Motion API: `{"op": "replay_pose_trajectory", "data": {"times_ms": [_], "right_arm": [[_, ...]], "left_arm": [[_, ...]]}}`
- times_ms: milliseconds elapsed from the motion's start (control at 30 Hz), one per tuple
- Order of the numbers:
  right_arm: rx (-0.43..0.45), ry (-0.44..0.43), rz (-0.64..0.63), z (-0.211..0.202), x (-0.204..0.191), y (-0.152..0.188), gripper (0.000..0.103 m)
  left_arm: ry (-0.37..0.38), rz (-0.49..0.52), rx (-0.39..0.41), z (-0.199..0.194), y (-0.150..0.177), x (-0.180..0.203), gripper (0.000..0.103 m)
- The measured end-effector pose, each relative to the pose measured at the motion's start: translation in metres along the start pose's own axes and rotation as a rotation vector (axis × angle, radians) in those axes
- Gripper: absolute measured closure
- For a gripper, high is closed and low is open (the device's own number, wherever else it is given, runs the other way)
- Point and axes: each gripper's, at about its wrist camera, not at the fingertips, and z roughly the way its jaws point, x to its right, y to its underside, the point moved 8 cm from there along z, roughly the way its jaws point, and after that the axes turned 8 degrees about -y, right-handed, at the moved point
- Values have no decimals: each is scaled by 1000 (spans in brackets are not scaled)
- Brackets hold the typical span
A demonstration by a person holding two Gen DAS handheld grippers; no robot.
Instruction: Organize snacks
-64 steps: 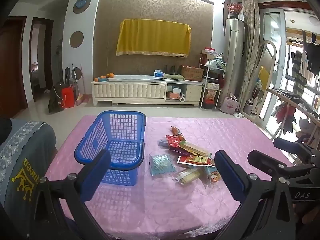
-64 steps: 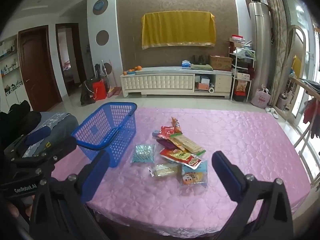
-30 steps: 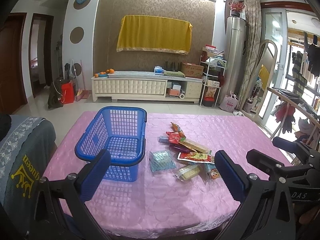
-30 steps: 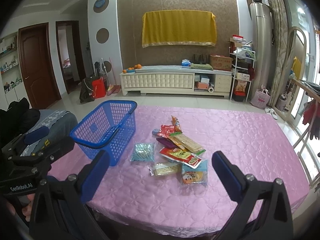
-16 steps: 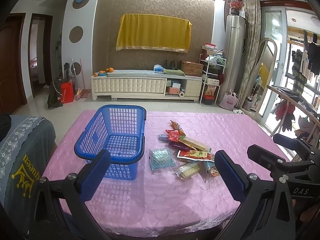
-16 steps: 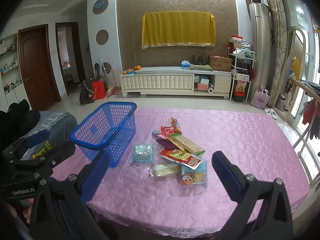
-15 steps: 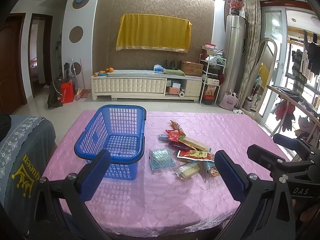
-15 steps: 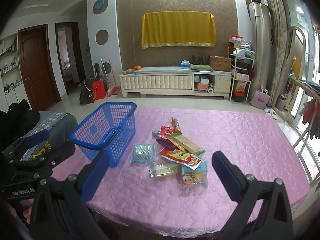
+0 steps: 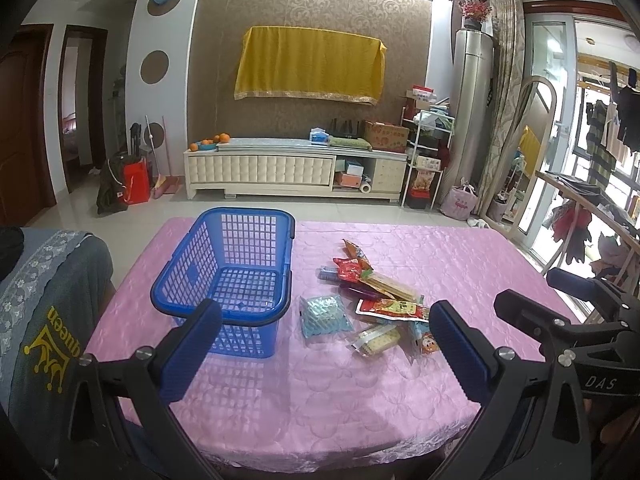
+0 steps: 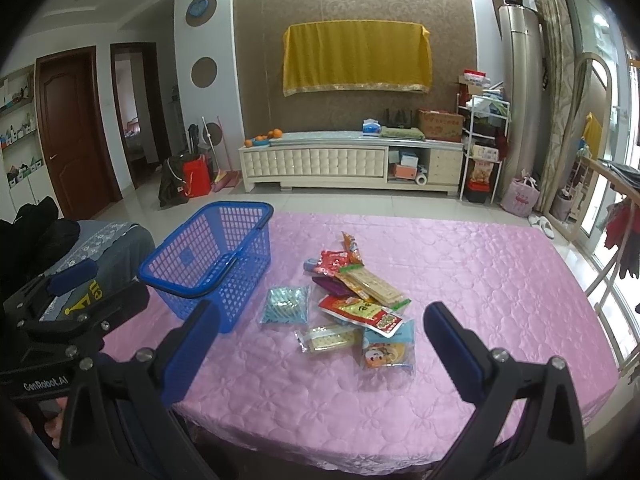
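Note:
An empty blue plastic basket (image 9: 224, 264) (image 10: 208, 256) stands on the left part of a pink-covered table (image 9: 460, 256) (image 10: 480, 272). To its right lies a pile of snack packets (image 9: 372, 284) (image 10: 352, 276): a pale blue packet (image 9: 325, 315) (image 10: 286, 305), a red packet (image 9: 390, 307) (image 10: 358, 311), a clear cracker pack (image 9: 376, 338) (image 10: 328, 338) and a cartoon bag (image 10: 388, 350). My left gripper (image 9: 324, 340) hovers open over the near table edge, nothing between its fingers. My right gripper (image 10: 320, 340) is open too, equally empty, short of the packets.
A chair draped in grey cloth (image 9: 44, 304) (image 10: 100, 248) stands at the table's left side. Beyond the table are tiled floor, a white TV cabinet (image 9: 296, 172) and a shelf rack (image 9: 424, 160). A railing with hanging clothes (image 9: 580, 216) runs along the right.
Both views have shifted only slightly; basket and packets have not moved. Both grippers stay open.

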Motion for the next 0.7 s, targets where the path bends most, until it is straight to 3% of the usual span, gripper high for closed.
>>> {"op": "replay_pose_trajectory", "data": {"times_ms": [700], "right_arm": [[10, -6, -1, 1, 4, -11, 0]], "left_arm": [[8, 12, 4, 6, -14, 8, 1]]}}
